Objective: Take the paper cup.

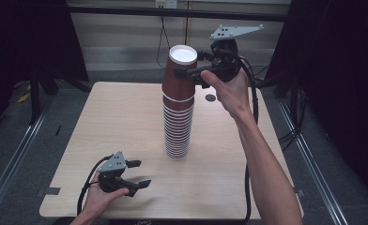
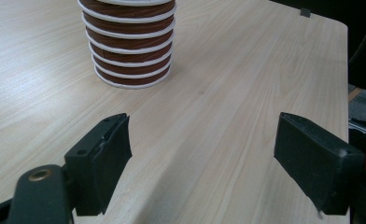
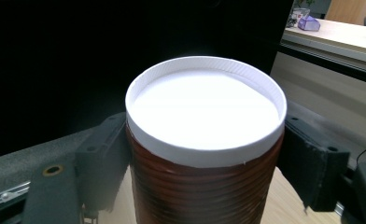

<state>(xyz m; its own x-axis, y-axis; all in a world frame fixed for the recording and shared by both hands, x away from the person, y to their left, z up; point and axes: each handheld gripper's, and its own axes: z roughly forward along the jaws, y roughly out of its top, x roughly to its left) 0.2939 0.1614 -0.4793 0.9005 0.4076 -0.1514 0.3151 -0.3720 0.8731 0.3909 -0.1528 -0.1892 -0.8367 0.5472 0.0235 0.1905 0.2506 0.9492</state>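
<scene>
Pale wood grain covers the table, and a tall stack of brown paper cups stands upside down near its middle. At the top of that stack the right gripper is clamped on the sides of the topmost cup, one jaw against each side. Down beside the stack's base, the left gripper rests low over the wood with its jaws spread and nothing between them.

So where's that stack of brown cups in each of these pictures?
High view: the cup stack stands mid-table, centre of the picture, with the right claw around its top cup.
Left gripper view: its lowest rims sit at the top, left of centre, beyond the open left claw.
Right gripper view: the top cup is in the centre, between the jaws.
Shared landmark: the pale wooden table.
</scene>
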